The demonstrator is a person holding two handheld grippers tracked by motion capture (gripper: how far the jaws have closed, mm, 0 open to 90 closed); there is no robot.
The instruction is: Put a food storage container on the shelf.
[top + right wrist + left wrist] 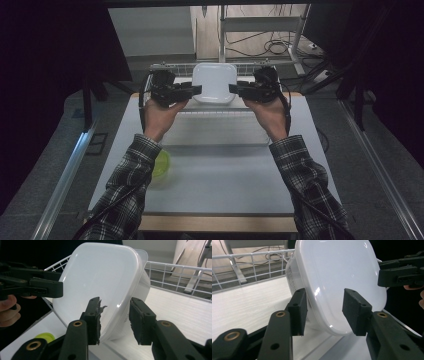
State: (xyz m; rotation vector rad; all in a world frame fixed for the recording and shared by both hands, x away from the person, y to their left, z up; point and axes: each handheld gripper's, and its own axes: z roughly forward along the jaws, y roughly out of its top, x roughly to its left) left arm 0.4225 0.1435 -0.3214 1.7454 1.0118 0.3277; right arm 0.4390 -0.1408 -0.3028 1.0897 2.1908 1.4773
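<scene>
Right, high view first: white container (214, 82) stands tilted on edge at the far end of the table (220, 175), leaning in the wire rack (240, 67). Left gripper (196, 90) sits at its left rim, right gripper (234, 89) at its right rim, both pointing inward twd each other w/ the container between them. Equal distance, neither hand nearer. A green lid (161, 164) lies well apart, near the left sleeve.

Left gripper view: jaws stand partly open, straddling the container's rim (337, 290). One pad is on the lid side, one behind the wall, w/ a gap on the lid side, so no squeeze as far as I can tell. Container's flat face tilts up and away; rack wire runs behind it. Right gripper (387, 273) shows across at the far rim.

Right gripper view: same story mirrored. Jaws partly apart around the rim (107, 287), torn pad close to the lid face, other pad off the wall. Left gripper (58, 288) is at the opposite edge.

Judgement: the container is resting on the rack alone, and the next move is straight back, each claw outward along the rim line.
</scene>
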